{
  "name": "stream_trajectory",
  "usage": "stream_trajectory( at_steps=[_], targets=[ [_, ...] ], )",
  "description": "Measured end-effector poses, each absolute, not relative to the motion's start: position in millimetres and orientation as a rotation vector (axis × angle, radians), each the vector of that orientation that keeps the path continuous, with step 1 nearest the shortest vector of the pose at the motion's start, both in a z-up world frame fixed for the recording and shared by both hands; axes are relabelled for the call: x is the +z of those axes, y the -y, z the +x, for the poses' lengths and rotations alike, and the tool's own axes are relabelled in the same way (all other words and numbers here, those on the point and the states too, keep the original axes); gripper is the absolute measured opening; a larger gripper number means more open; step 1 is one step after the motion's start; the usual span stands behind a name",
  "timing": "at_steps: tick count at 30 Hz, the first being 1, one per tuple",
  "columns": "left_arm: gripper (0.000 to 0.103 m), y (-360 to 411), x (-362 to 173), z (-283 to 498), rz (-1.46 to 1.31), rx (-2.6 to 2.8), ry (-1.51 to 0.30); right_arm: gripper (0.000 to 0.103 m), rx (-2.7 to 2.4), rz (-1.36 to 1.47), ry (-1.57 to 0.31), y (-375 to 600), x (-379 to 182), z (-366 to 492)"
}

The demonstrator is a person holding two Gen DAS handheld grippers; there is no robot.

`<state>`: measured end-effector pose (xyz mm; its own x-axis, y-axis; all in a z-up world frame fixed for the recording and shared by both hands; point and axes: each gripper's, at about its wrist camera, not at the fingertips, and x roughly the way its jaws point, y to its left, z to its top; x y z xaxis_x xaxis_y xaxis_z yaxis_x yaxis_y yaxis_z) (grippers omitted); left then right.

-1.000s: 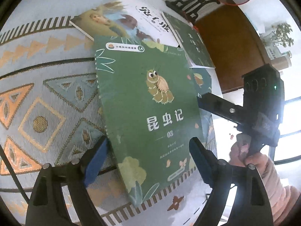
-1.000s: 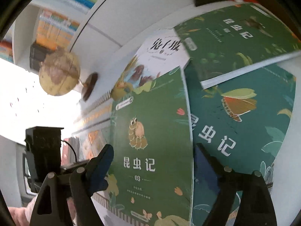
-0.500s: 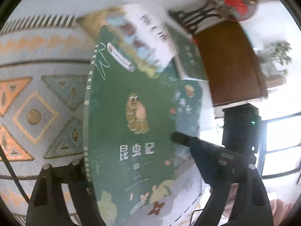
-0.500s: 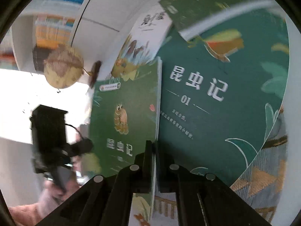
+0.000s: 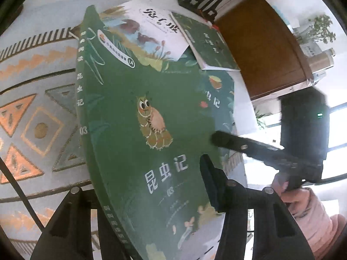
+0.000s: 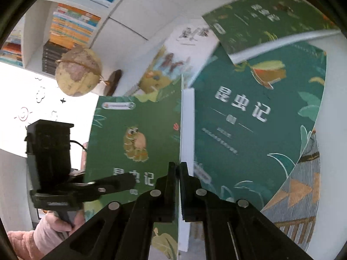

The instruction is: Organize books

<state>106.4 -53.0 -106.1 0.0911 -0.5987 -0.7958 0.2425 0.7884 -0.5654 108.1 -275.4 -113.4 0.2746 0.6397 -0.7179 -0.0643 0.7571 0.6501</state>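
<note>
A green book marked 03 [image 5: 134,151] with a caterpillar on its cover stands tilted off the patterned cloth [image 5: 39,119], spine to the left. My left gripper [image 5: 151,173] has the book between its closing jaws. One pad [image 5: 210,184] lies on the cover and the other finger is hidden behind the book. My right gripper [image 6: 177,166] is shut on the book's [image 6: 134,130] page-side edge. From the left wrist that gripper [image 5: 216,136] reaches in from the right. Beneath lies a teal book marked 01 [image 6: 249,112].
A white picture book [image 5: 151,30] and another green book [image 5: 208,43] lie further back, overlapping. A black stand [image 5: 206,2] and a wooden cabinet [image 5: 260,49] are behind them. A globe [image 6: 78,71] and filled bookshelves [image 6: 73,26] stand to the left. A pink-sleeved hand [image 5: 314,212] holds the right gripper.
The green book went from lying flat to tilted up on its spine side. The right gripper shut on its edge. The left jaws narrowed around it.
</note>
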Motion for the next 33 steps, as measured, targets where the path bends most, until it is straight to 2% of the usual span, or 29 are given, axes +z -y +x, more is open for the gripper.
stream_trajectory(
  at_steps=[17,26,33],
  targets=[
    [0.049,-20,-61,80,-0.289,-0.618,-1.283,0.003,0.653,0.421,-1.087,191,-40,100],
    [0.049,-127,-28,56,-0.326,-0.563,-1.209,0.003,0.757,0.383,-1.004,90,5,93],
    [0.049,-211,-26,36,-0.324,-0.486,-1.194,0.003,0.817,0.385,-1.012,-1,4,82]
  ],
)
